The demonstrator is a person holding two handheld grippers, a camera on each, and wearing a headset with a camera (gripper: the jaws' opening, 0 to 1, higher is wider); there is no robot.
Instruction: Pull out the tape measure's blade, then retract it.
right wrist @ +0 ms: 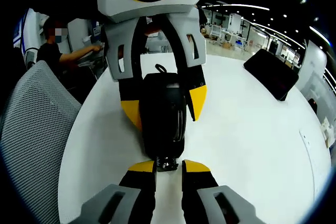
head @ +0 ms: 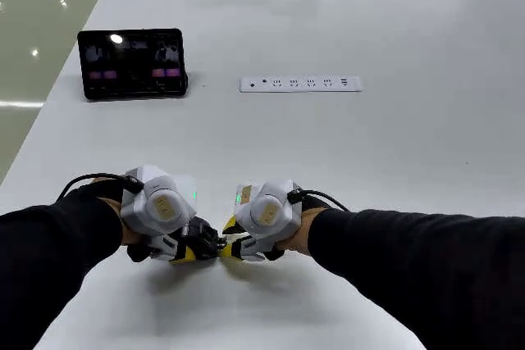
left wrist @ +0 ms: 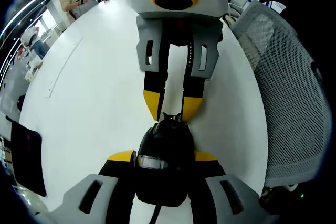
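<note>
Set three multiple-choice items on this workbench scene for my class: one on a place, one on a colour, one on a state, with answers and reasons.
1. In the head view, the tablet stands where from the power strip? A to its left; B to its right; C on it.
2. The tape measure has a case that is: A red; B black; C white.
3. The left claw is: A open; B shut on the tape measure; C shut on the tablet.
Answers: 1 A, it sits nearer the picture's left side. 2 B, both gripper views show a black case. 3 B, its yellow tips press the case's sides, while the right claw pinches the blade tip.
</note>
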